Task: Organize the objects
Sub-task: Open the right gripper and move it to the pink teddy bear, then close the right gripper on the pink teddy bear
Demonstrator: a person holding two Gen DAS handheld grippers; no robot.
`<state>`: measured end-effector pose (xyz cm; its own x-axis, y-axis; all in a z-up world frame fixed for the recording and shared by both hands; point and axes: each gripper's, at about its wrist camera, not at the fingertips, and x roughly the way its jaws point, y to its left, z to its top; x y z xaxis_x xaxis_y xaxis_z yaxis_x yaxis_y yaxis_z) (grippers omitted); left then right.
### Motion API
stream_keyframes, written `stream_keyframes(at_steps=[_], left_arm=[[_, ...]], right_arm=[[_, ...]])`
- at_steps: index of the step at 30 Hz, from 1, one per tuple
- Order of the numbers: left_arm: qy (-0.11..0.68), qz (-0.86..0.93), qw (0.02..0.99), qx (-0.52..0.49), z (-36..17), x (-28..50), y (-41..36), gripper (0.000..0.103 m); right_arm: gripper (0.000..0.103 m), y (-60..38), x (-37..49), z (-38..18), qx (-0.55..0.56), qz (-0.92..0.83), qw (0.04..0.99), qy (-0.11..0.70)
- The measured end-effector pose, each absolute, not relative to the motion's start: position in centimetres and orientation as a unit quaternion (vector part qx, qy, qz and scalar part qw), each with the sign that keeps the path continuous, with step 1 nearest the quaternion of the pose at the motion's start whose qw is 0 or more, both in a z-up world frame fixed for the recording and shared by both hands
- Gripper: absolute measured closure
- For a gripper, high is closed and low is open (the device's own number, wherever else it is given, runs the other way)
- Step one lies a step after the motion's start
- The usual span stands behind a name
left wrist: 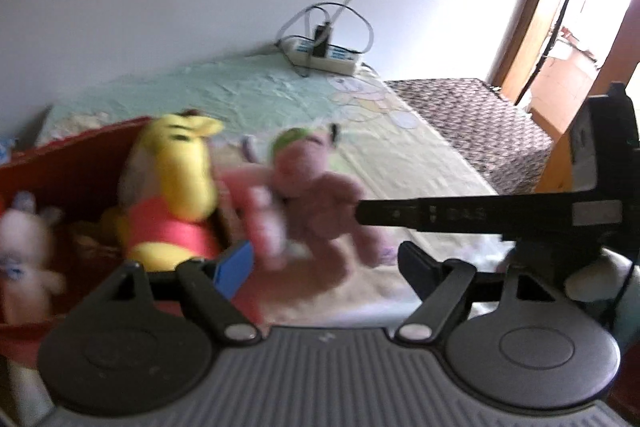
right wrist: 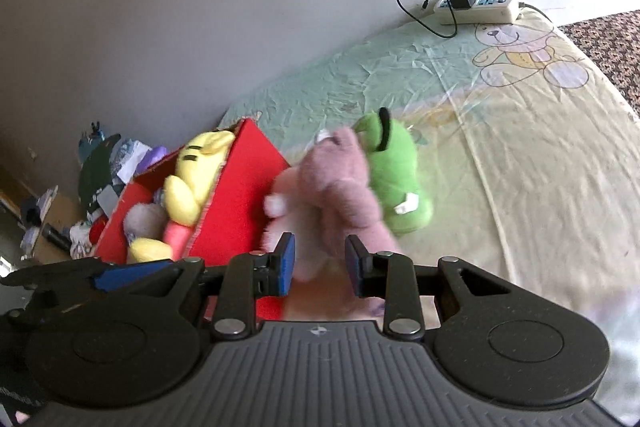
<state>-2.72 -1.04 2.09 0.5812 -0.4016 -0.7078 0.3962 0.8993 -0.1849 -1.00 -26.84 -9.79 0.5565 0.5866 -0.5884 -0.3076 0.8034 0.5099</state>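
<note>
— Right gripper [right wrist: 320,259]?
— Closing narrowly around pink bear [right wrist: 336,187], beside red box [right wrist: 240,195].
— Left gripper [left wrist: 324,263]?
— Standing partly open, gripping nothing; hovering near box, yellow bear [left wrist: 172,187] sitting inside.

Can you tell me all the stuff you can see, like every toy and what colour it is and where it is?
pink teddy: one, dusty pink, between the right claw's fingers, beside the box
green toy: one, green, on the bed behind the pink teddy
yellow bear: one, yellow with a red shirt, inside the box
pale toy: one, whitish, in the box; blurred
box: one, red, on the bed by the wall
bed sheet: one, pale green and yellow, teddy print
power strip: one, white, far corner, black plug and cables
clutter: a pile, mixed colours, beyond the box
left claw: one, black, blue pad, open
right claw: one, black, blue pad, around the pink teddy
</note>
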Motion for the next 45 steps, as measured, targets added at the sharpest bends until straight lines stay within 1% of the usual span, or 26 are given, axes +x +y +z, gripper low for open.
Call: stream_keyframes(at_steps=[6,13,14,16,18,22,26,31,39,41,42,43,45], left_arm=[[0.421,-0.216,0.881,-0.03,-0.5,-1.7,-5.9,0.022],[0.463,-0.178,0.867,-0.047,-4.2,0.0,-8.2,0.022],[0.465,-0.193,0.863,-0.041,-4.6,0.1,-8.3,0.021],[0.467,-0.187,0.863,-0.046,-5.1,0.3,-8.3,0.01],[0.469,-0.173,0.865,-0.046,-5.7,0.6,-8.4,0.009],[0.475,-0.16,0.864,-0.04,-6.6,1.3,-8.3,0.009],[0.477,-0.16,0.863,-0.043,-7.3,2.3,-8.0,0.009],[0.48,-0.17,0.859,-0.049,-8.4,3.8,-8.1,0.009],[0.485,-0.184,0.854,-0.046,-10.2,6.1,-8.0,0.009],[0.487,-0.184,0.853,-0.047,-10.5,6.4,-7.9,0.01],[0.488,-0.186,0.852,-0.047,-10.6,6.6,-8.0,0.013],[0.489,-0.188,0.85,-0.048,-10.7,6.8,-8.0,0.019],[0.49,-0.191,0.849,-0.052,-10.7,7.0,-8.0,0.021]], right_arm=[[0.072,-29.2,0.2,-10.9,0.156,0.293,0.849,0.411],[0.072,-30.7,1.6,-12.2,0.157,0.318,0.828,0.435],[0.071,-30.8,1.8,-12.5,0.159,0.321,0.826,0.436],[0.071,-30.9,2.1,-12.9,0.169,0.327,0.819,0.441],[0.071,-30.9,2.6,-13.4,0.186,0.333,0.809,0.447],[0.071,-30.4,3.6,-13.6,0.203,0.346,0.801,0.444],[0.066,-29.4,4.7,-14.0,0.202,0.346,0.802,0.444],[0.066,-28.3,6.2,-14.2,0.194,0.353,0.801,0.444],[0.068,-28.0,7.7,-16.0,0.243,0.357,0.775,0.462],[0.07,-28.1,7.5,-16.2,0.243,0.362,0.774,0.459],[0.071,-28.3,7.4,-16.2,0.244,0.362,0.774,0.458],[0.072,-28.5,7.3,-16.2,0.248,0.363,0.773,0.458],[0.073,-29.2,7.1,-16.2,0.258,0.363,0.769,0.459]])
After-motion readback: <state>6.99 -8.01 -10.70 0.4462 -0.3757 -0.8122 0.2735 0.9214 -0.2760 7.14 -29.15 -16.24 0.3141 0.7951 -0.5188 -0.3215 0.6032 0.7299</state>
